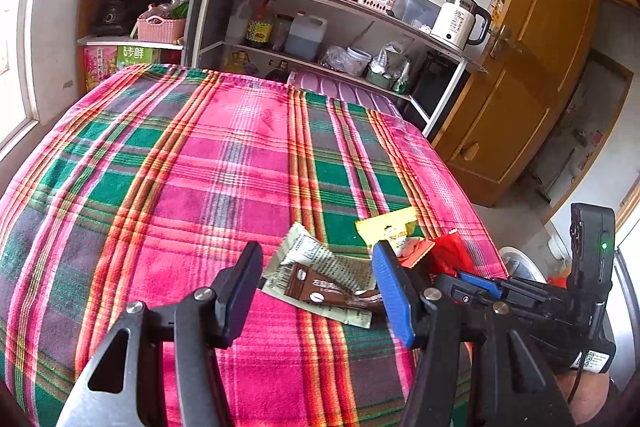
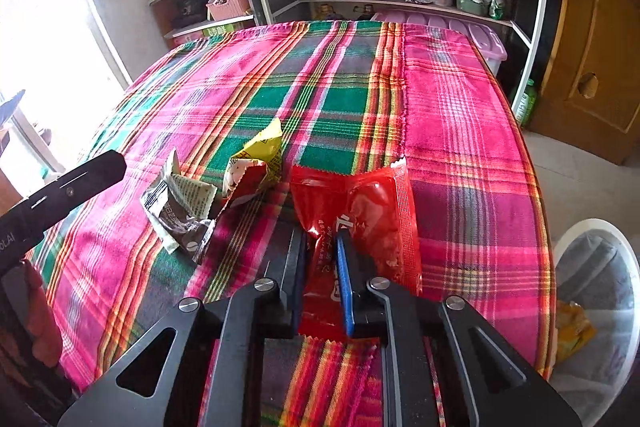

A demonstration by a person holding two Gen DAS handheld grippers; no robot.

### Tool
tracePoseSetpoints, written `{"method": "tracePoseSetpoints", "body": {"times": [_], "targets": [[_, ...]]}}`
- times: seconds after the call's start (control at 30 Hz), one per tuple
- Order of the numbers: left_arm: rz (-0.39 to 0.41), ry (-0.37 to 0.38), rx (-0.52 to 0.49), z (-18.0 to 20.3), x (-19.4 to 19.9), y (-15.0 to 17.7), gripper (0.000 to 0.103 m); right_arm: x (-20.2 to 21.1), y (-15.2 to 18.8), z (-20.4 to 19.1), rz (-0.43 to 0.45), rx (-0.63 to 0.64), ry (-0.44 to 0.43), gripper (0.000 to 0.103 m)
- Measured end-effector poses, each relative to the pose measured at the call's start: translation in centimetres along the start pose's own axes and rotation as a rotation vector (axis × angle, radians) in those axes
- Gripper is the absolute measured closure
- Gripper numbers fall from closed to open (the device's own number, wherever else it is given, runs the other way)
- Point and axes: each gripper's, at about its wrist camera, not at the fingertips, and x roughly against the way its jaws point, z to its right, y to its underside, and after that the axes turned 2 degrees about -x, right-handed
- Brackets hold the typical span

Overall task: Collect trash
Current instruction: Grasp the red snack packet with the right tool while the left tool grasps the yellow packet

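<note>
My right tongs (image 2: 322,267) pinch the near end of a crinkled red plastic snack wrapper (image 2: 360,203) lying on the worktop's pink-and-green plaid cloth (image 2: 460,131). My left tongs (image 1: 316,291) hang open over a torn brown-and-cream paper sachet (image 1: 320,275), gripping nothing. A crumpled yellow packet (image 2: 260,155) lies between the two wrappers. A white mesh bin (image 2: 600,299) stands beside the worktop's right edge.
</note>
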Motion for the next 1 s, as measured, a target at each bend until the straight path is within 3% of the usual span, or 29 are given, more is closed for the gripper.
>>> {"method": "tracePoseSetpoints", "body": {"times": [0.37, 0.6, 0.63, 0.7, 0.87, 1.0], "targets": [[-0.083, 0.064, -0.118, 5.9, -4.5, -0.6, 0.040, 3.7, 1.4, 3.8, 0.065, -0.067, -0.028, 0.094], [-0.137, 0.008, -0.172, 8.1, -7.9, -0.3, 0.040, 4.7, 2.0, 5.3, 0.086, -0.096, -0.042, 0.094], [-0.138, 0.005, -0.177, 8.3, -8.1, -0.3, 0.042, 4.8, 2.0, 5.5, 0.087, -0.101, -0.044, 0.094], [-0.145, 0.006, -0.171, 8.3, -8.4, -0.4, 0.059, 4.8, 2.2, 5.8, 0.090, -0.108, -0.044, 0.094], [-0.141, 0.025, -0.150, 7.9, -8.1, -0.4, 0.070, 5.2, 2.5, 6.2, 0.100, -0.117, -0.051, 0.094], [-0.116, 0.055, -0.150, 8.3, -6.6, -0.1, 0.071, 5.9, 2.6, 6.2, 0.115, -0.118, -0.056, 0.094]]}}
